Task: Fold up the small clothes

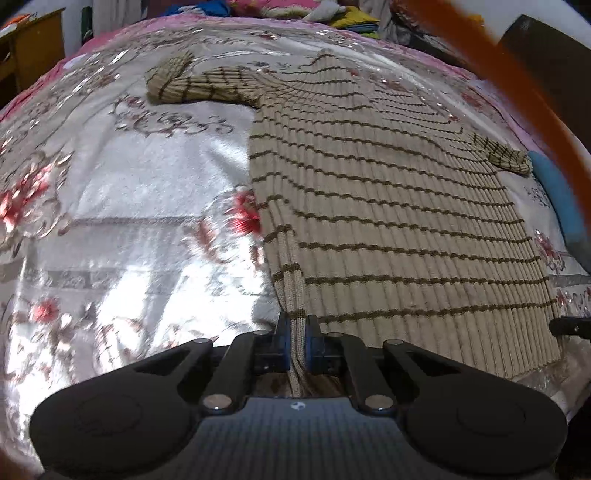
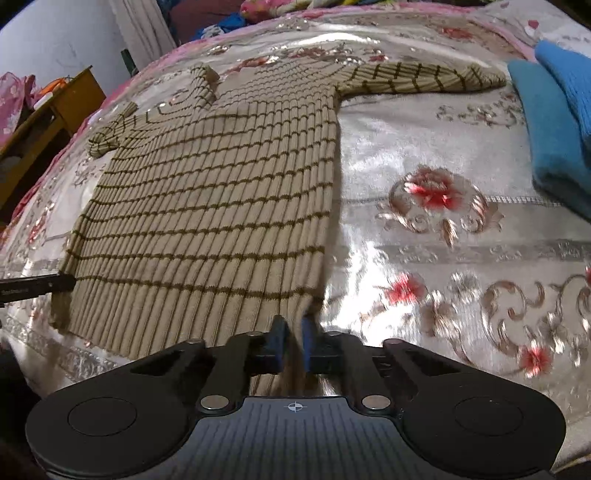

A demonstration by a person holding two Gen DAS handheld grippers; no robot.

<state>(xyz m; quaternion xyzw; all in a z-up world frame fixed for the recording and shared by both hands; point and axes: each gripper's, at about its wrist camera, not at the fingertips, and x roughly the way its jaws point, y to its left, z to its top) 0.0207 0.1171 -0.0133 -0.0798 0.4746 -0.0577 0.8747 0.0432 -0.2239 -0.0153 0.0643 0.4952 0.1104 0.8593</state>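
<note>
A beige ribbed sweater (image 1: 388,206) with thin brown stripes lies spread flat on a shiny floral bedspread (image 1: 129,206), sleeves out to both sides. My left gripper (image 1: 297,325) is shut on the sweater's near left hem corner; the knit is pinched between its pads and bunches up. In the right wrist view the same sweater (image 2: 221,199) fills the left half. My right gripper (image 2: 293,326) is shut on the near right hem corner. The left gripper's fingertip (image 2: 55,282) shows at the sweater's far hem corner, and the right gripper's fingertip (image 1: 569,326) shows at the right edge.
Folded blue clothes (image 2: 554,122) lie on the bed to the right of the sweater. A wooden cabinet (image 2: 44,122) stands beside the bed on the left. A pile of coloured clothes (image 1: 351,16) sits at the bed's far end. An orange strap (image 1: 517,85) crosses the left wrist view's upper right.
</note>
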